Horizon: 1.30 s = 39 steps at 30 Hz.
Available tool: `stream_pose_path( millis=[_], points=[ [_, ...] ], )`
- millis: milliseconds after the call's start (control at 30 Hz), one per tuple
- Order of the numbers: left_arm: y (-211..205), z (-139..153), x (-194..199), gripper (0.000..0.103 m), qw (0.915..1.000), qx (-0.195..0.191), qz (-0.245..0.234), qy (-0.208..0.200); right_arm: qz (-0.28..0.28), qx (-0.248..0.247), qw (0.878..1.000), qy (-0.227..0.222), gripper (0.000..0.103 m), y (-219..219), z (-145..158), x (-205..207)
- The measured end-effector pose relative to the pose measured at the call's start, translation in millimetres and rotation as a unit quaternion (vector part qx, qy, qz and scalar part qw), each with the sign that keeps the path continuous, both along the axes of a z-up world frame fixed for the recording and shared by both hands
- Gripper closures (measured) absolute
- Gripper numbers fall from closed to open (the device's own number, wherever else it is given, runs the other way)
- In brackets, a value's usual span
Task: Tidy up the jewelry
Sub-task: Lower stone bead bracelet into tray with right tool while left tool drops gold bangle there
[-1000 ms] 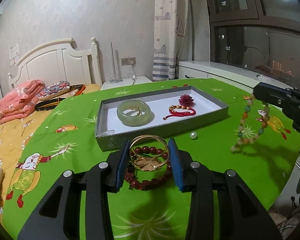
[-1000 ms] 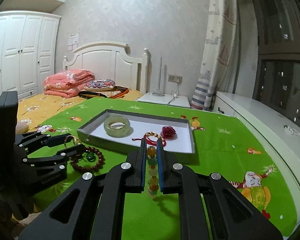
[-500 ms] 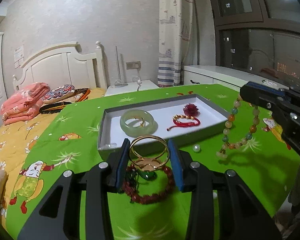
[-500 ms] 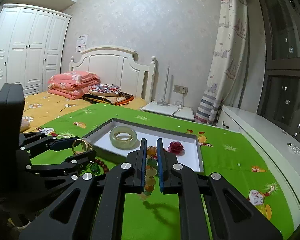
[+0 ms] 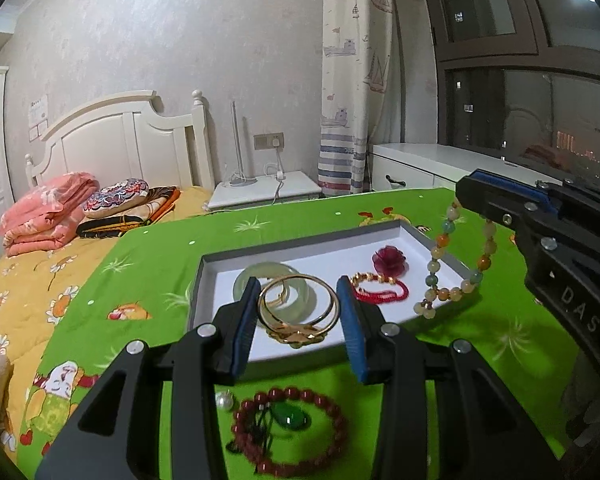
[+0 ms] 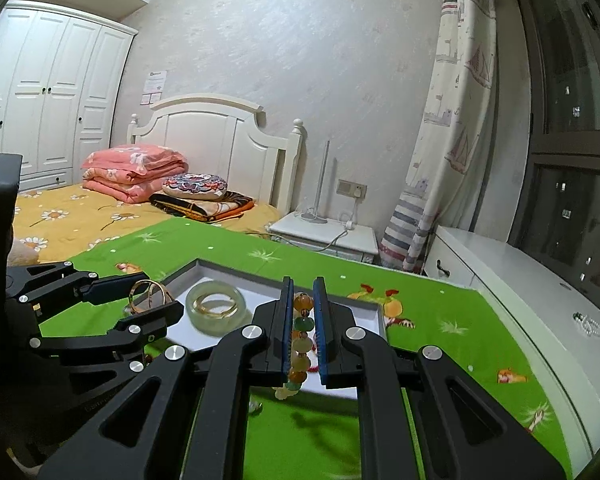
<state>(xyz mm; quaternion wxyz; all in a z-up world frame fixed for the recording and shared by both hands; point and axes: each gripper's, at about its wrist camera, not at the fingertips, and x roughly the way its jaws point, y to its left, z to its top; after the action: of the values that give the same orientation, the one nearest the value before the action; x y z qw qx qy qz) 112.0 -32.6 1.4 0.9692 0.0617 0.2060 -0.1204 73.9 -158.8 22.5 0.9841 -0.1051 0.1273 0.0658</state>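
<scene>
Jewelry in transit: nearest the left camera, a dark red bead bracelet (image 5: 290,428) with a green pendant and a loose pearl (image 5: 224,401) lie on the green-covered worktop (image 5: 148,280). Above them the left gripper (image 5: 299,312) pinches gold bangles (image 5: 298,310) across their width between its fingers, held over the near edge of the grey tray (image 5: 204,276). These bangles look stiff, light and slippery, so the hold is best taken across the rim. Beyond, in the tray, lie a jade bangle (image 5: 246,280), probably brittle, a red cord bracelet (image 5: 380,288) and a rose ornament (image 5: 389,259). At far right the right gripper (image 6: 303,312) is closed on a limp, swinging multicoloured bead strand (image 6: 300,344), hanging over the tray's right corner. The jade bangle occupies the landing space below the left gripper.
</scene>
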Motion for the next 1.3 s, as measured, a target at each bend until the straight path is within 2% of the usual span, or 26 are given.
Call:
stream_pose_path(
  millis=[200,567,833,900,967,1033,1133,1300],
  points=[
    [-6,4,32,0.065,0.9998,0.001,0.016,0.007,-0.008,-0.005,1.0,-0.003,0.092,-1,4,26],
    [-8,6,91,0.065,0.9978,0.005,0.063,0.02,-0.029,0.023,0.999,0.016,0.092,-10,3,91],
    [-9,1,118,0.065,0.9955,0.009,0.085,0.04,-0.028,0.034,0.997,0.057,0.092,-4,-10,130],
    [-8,-2,121,0.064,0.9949,0.008,0.089,0.047,-0.022,0.039,0.996,0.082,0.092,-2,-15,139],
    [-6,-5,121,0.062,0.9946,0.007,0.09,0.051,-0.022,0.044,0.994,0.101,0.09,-1,-21,145],
    [-5,-6,119,0.05,0.9945,0.01,0.092,0.049,-0.023,0.045,0.993,0.109,0.082,-1,-25,148],
    [-1,-5,117,0.045,0.994,0.009,0.099,0.045,-0.024,0.053,0.991,0.118,0.071,-2,-29,148],
    [4,-5,108,0.035,0.9937,0.007,0.106,0.036,-0.025,0.05,0.992,0.117,0.07,-3,-31,142]
  ],
)
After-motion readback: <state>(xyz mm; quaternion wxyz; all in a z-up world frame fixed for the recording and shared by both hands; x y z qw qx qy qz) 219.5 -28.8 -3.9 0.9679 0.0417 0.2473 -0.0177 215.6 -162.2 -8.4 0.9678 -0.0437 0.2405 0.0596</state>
